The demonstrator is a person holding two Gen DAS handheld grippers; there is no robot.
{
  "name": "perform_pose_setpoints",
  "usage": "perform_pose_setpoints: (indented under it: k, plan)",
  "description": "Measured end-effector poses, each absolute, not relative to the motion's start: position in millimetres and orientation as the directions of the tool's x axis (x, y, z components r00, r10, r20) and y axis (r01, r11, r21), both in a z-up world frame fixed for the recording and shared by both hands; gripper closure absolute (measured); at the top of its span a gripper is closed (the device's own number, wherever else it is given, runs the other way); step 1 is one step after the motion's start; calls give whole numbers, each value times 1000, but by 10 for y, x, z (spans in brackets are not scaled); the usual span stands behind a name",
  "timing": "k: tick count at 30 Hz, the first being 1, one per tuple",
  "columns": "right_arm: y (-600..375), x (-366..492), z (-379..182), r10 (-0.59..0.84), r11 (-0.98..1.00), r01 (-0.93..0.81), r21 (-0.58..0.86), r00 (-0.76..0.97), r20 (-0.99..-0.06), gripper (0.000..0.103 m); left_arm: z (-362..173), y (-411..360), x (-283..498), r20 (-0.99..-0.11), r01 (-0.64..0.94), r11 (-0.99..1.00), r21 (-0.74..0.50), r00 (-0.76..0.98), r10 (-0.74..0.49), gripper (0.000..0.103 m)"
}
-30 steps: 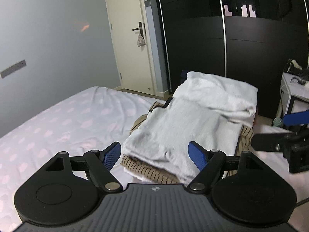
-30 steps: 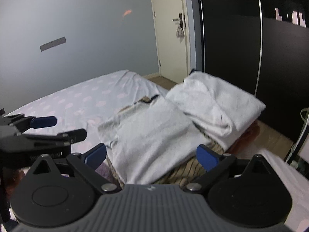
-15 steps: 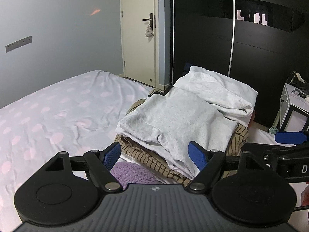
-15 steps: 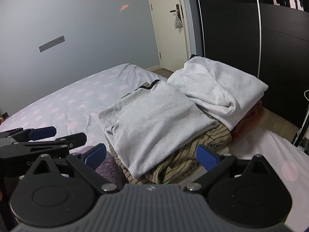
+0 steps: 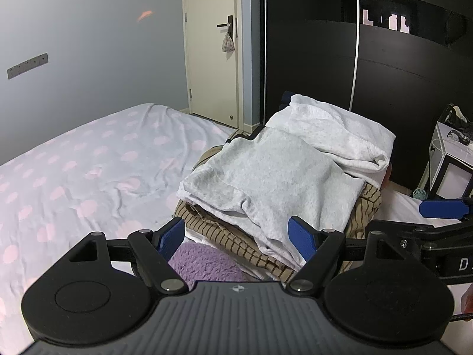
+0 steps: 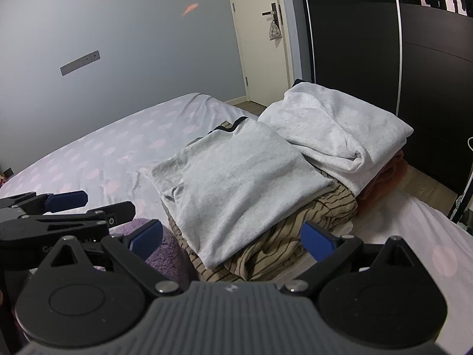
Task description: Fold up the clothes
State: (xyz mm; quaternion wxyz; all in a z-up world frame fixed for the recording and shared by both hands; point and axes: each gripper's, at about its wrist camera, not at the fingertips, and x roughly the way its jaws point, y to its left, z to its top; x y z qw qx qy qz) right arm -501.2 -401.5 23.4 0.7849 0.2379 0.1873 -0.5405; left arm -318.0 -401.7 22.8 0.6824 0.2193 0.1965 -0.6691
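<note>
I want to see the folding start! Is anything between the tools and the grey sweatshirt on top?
Nothing visible. The left tool and right tool hang open, empty, just short of the grey sweatshirt topping the pile.

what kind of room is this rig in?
Most likely a home bedroom: a bed with a dotted sheet, a tall dark sliding wardrobe, and a pile of clothes on the mattress.

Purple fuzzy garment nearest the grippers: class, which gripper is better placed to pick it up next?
Probably the left. The purple fuzzy garment lies directly between the open left gripper's fingers. In the right wrist view it sits beside the open right gripper's left finger, with the striped brown garment ahead.
</note>
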Motion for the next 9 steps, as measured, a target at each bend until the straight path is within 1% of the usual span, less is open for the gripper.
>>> perform_pose_setpoints:
  k: [9]
  plan:
    - [-3996, -4979, 232, -754, 312, 935, 168, 351, -555, 3, 246, -3999, -3161, -559, 998, 27, 49, 50, -828, 27]
